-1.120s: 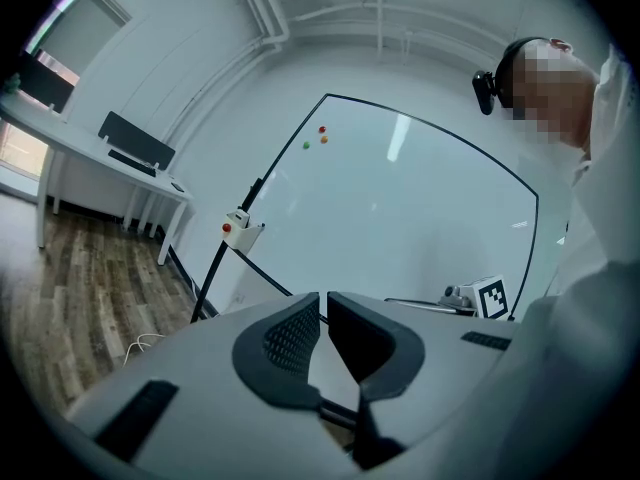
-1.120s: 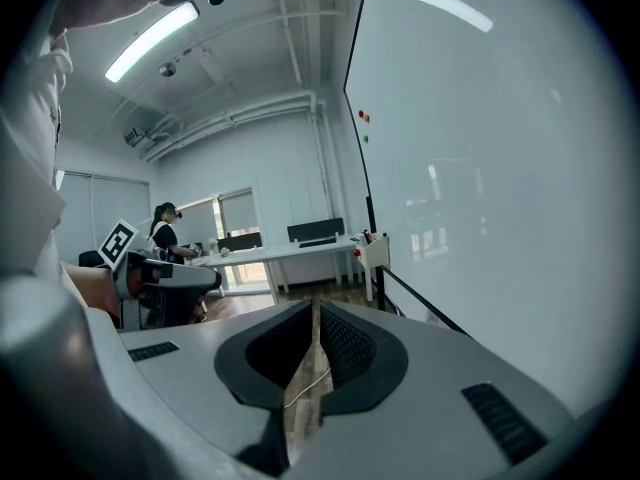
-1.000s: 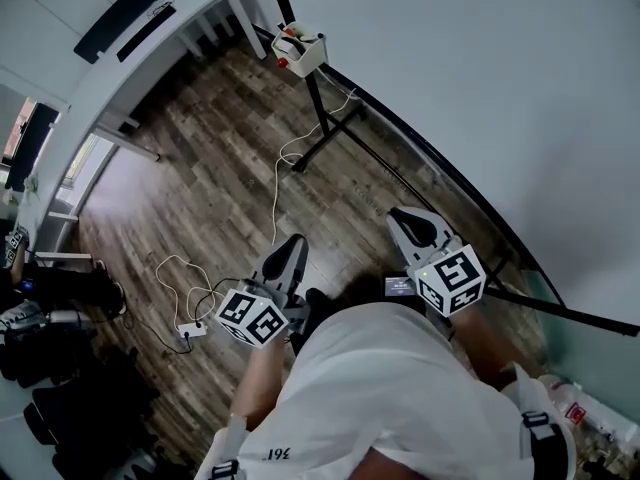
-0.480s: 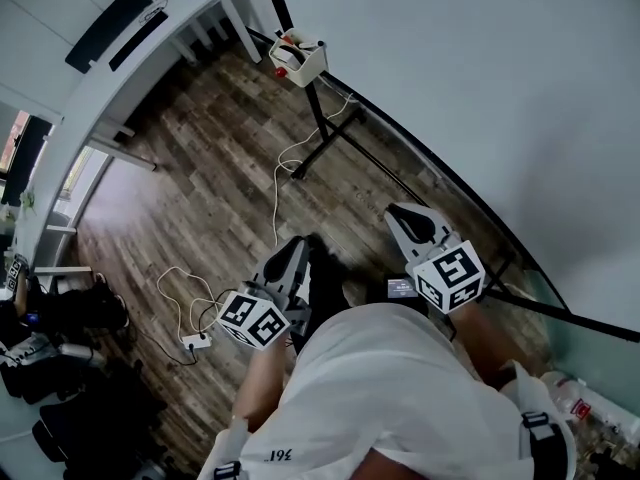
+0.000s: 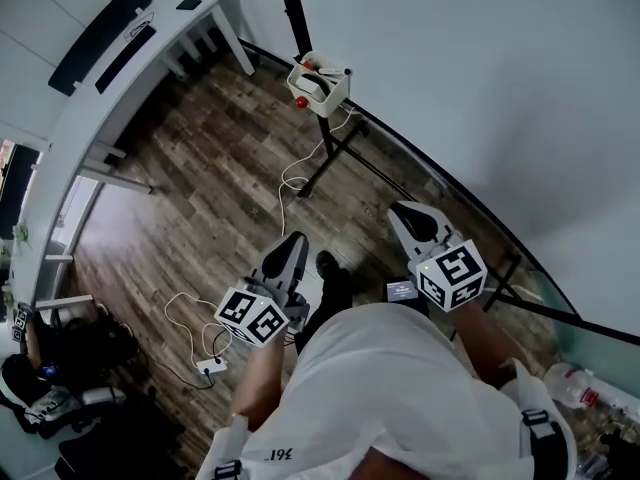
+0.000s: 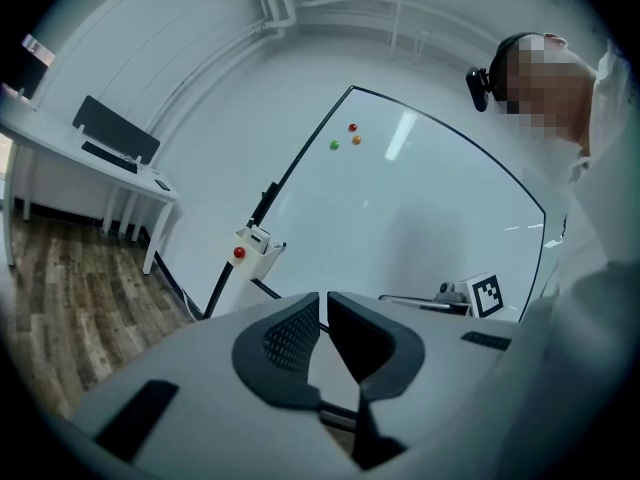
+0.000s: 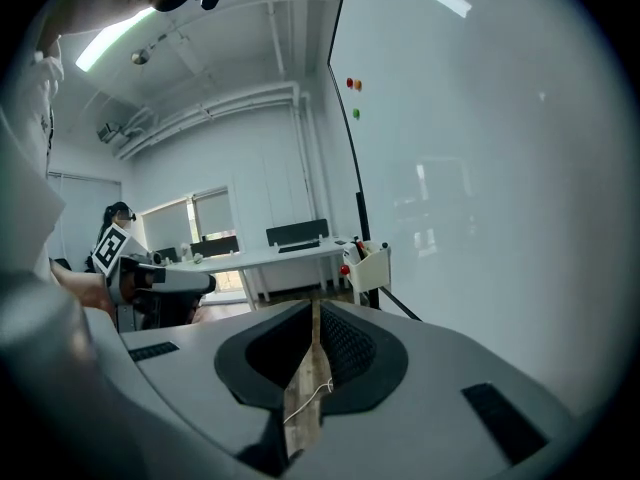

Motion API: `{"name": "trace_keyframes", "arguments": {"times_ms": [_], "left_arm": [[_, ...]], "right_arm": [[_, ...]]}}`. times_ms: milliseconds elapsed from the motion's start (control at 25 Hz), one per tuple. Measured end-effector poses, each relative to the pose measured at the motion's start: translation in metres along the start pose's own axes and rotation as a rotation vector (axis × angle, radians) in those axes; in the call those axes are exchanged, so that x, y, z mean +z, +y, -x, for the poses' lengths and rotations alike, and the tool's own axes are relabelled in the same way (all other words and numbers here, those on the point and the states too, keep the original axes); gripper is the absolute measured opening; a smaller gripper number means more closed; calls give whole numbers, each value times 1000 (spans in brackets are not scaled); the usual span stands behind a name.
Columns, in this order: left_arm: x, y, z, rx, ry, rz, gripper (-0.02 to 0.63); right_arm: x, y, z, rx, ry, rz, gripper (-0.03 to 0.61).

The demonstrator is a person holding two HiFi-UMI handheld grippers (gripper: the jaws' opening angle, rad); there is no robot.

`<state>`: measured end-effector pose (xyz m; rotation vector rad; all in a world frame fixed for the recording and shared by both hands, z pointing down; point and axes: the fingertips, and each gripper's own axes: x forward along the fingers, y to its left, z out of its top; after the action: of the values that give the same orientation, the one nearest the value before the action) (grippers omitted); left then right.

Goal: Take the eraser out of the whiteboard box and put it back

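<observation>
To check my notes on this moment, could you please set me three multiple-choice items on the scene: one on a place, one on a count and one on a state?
1. Where is the whiteboard box?
A. On the white desk.
B. On the whiteboard's black stand.
C. Lying on the floor.

2. How many round magnets are on the whiteboard?
A. One.
B. Five.
C. Three.

3. How do the jaws of the left gripper and the right gripper stand?
A. Both shut, with nothing between them.
B. Both wide open.
C. The left shut on an eraser.

Answers:
1 B: the head view shows the box fixed to that stand.
2 C: a red, an orange and a green one show.
3 A: each gripper view shows its jaws together and empty.
</observation>
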<state>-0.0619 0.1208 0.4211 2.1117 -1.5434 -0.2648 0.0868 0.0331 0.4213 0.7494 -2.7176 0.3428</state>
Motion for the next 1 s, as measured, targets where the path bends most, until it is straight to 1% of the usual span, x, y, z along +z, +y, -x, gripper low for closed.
{"name": "trace_keyframes", "arguments": {"times_ms": [240, 480, 600, 760, 880, 1000], "left_arm": [[26, 49, -15, -36, 20, -5, 17], [49, 77, -25, -68, 44, -7, 38], [58, 92, -29, -69, 52, -2, 46], [64, 104, -39, -108, 66, -17, 60], [70, 107, -48, -140, 80, -35, 75], [74, 107, -57, -155, 89, -53, 92]], "right_arm": [[14, -1, -50, -38, 11, -17, 28], [32, -1, -81, -75, 12, -32, 28], [38, -1, -95, -88, 11, -35, 28], [43, -3, -111, -110, 8, -39, 28], [49, -4, -118, -123, 1, -41, 28], [51, -6, -121, -129, 1, -42, 28]]}}
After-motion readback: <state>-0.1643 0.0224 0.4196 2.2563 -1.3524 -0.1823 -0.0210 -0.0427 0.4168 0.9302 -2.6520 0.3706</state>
